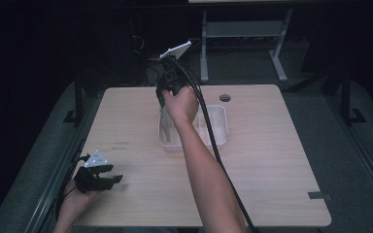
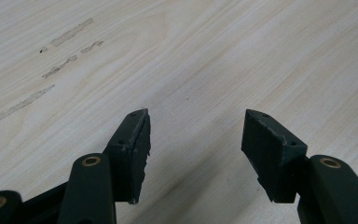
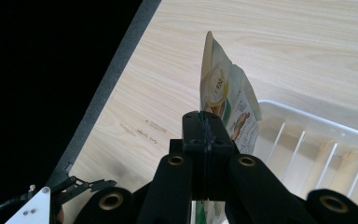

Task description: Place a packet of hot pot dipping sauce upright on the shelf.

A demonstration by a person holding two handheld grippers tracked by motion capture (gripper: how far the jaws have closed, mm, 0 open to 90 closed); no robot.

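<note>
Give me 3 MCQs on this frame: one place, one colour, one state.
1. Where is the packet?
A. Flat at the table's front edge
B. Above the left end of the divided tray
C. Under the left gripper

2. What colour is the tray?
A. White
B. Red
C. Black

3. How are the right gripper jaws?
A. Wide open over bare wood
B. Shut on nothing
C. Shut on the packet

Key: 1 B, the packet hangs over the tray's left compartment in the high view; 2 A, its walls and dividers look white; 3 C, the jaws meet with the packet pinched between them.
</note>
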